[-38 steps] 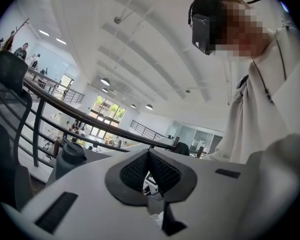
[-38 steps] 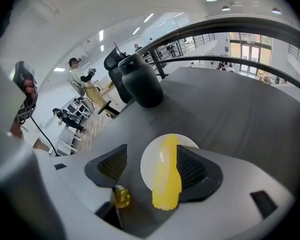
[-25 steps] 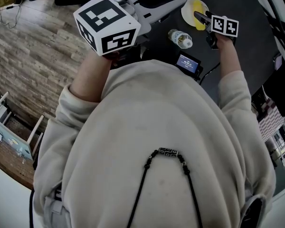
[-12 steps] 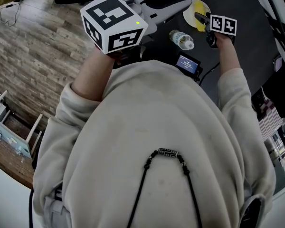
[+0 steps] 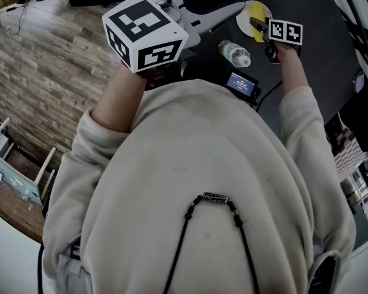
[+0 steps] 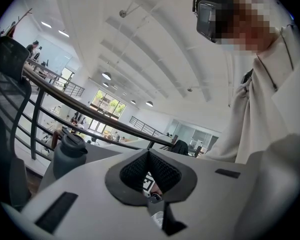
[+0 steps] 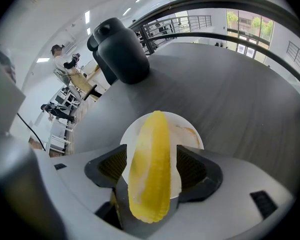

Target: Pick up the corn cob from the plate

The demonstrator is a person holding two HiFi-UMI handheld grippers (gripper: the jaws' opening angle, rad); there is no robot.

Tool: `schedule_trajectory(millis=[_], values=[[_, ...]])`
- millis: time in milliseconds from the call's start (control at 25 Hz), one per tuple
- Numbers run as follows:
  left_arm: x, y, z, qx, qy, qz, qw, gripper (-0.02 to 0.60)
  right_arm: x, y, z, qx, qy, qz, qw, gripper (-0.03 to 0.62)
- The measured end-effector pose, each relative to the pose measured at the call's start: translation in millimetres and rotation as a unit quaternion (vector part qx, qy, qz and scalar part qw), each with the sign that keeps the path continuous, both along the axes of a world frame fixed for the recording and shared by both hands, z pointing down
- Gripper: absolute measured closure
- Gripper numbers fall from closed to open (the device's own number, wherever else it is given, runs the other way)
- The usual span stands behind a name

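Over the white plate, your right gripper is clasping the corn cob mid-length, jaws pressing both flanks. Item is likely handling light and stiff, kernels slick and bruisable; you are best gripping the middle, gently. Left gripper is hanging raised, jaws together, empty.

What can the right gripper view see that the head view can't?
Only the right gripper view: a dark flask standing behind the plate, and black pads on either side of the corn cob. Only the head view: a clear plastic bottle and a small screen on the table. Both show the yellow corn cob and its plate.
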State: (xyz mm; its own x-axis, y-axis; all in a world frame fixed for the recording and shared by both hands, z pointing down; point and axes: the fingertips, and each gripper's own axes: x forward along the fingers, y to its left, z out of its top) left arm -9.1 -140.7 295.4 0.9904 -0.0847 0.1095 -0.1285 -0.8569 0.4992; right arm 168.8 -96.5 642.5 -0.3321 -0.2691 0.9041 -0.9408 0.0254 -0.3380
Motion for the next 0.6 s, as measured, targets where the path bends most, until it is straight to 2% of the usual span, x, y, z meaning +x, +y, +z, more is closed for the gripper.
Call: schedule_trajectory(millis=[160, 400, 600], values=[[0, 0, 4, -0.003, -0.004, 0.000, 1.0000, 0.575, -2, 5, 12, -0.016, 0.003, -0.006, 1.000, 0.298], [-3, -2, 6, -0.006, -0.006, -0.006, 0.9999, 0.575, 3, 11, 16, -0.021, 0.060, -0.053, 0.997, 0.329], [-1, -2, 1, -0.003, -0.002, -0.001, 1.0000, 0.575, 3, 3, -4, 0.010, 0.031, -0.010, 0.999, 0.330]])
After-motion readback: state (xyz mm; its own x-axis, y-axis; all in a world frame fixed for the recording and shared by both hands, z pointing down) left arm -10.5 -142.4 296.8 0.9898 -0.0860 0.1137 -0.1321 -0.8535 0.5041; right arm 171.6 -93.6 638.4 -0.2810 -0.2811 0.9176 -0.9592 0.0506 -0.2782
